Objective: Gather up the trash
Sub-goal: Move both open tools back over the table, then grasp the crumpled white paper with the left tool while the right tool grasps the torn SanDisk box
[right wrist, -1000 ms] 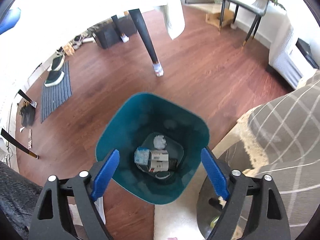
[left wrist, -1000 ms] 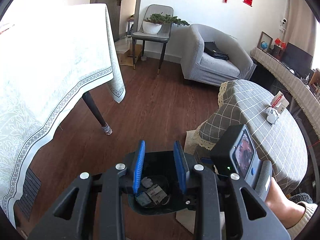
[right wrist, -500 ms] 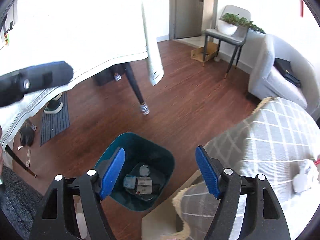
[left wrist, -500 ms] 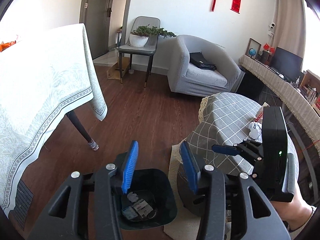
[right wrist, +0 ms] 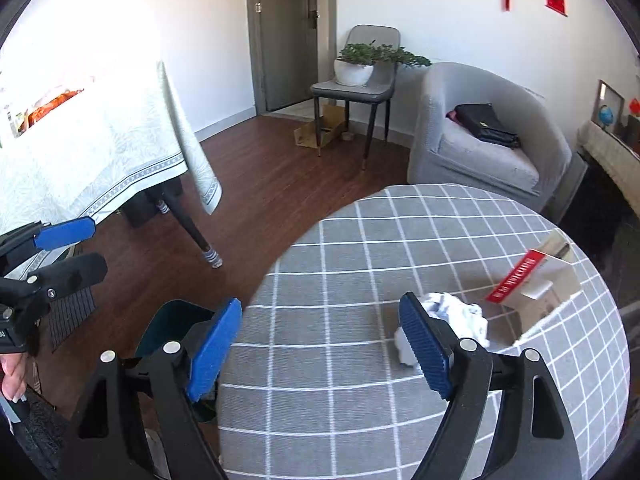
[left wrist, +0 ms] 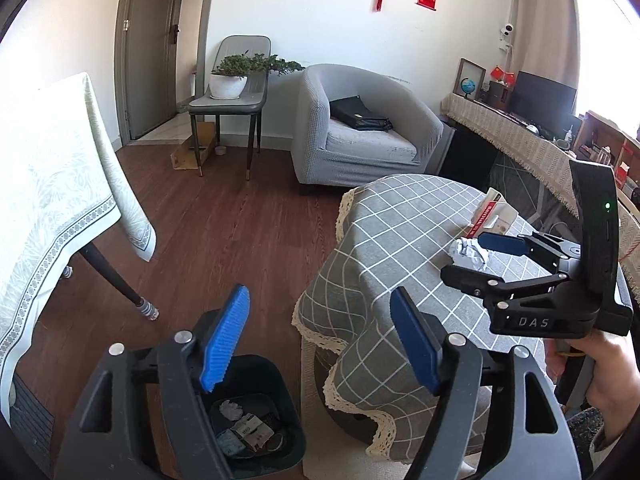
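Checked grey cloth covers the round table (right wrist: 320,280) — crumpled paper (right wrist: 460,314) at three o'clock, beside a red-and-white box (right wrist: 536,280). Right gripper (right wrist: 324,350) and left gripper (left wrist: 320,344) both just widened, empty — dark bin (left wrist: 272,376) below left.

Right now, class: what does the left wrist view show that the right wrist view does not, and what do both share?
Only the left wrist view shows the trash lying inside the bin, the monitor on the sideboard, and the whole right gripper, open and empty.

Only the right wrist view shows the left gripper from the side, open, and the orange item on the big table.

Both show the crumpled paper and the box on the round table, the armchair and the plant.
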The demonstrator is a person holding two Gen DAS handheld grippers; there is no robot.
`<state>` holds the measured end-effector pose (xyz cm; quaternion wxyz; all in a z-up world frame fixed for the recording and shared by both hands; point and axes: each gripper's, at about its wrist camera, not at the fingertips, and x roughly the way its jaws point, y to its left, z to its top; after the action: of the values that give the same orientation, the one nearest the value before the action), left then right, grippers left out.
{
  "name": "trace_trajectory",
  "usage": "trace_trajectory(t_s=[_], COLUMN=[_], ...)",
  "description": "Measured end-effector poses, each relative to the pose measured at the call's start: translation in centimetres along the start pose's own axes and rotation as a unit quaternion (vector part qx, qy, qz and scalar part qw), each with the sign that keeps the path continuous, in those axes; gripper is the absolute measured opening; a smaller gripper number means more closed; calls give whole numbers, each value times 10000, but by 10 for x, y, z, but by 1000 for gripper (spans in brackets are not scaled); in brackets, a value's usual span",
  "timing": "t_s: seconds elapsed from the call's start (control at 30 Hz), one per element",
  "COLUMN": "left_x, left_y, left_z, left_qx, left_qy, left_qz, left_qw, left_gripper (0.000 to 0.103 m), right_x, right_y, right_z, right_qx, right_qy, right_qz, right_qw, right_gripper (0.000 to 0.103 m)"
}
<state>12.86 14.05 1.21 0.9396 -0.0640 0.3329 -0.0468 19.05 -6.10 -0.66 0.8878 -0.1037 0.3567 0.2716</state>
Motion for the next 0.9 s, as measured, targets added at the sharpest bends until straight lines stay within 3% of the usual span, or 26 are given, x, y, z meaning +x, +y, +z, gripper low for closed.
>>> trace_trajectory(t_s=[0.23, 0.43, 0.9], left_x=[29, 57, 116], left_y=[-38, -64, -130], left_z=[6, 7, 7], left_qx=[60, 90, 344], left_qy=[119, 300, 578], left_qz=[-463, -626, -1010], left_qw=[9988, 9975, 9926], left_gripper=[81, 82, 83], right_x=[-19, -25, -47], right_y=[-59, -96, -170], right_z=[-11, -22, -48], right_qx=[405, 678, 1522], right_qy=[-75, -42, -223], right_qz=[-343, -523, -468], right_qw=[9986, 9963, 9870], right_gripper=[89, 92, 92])
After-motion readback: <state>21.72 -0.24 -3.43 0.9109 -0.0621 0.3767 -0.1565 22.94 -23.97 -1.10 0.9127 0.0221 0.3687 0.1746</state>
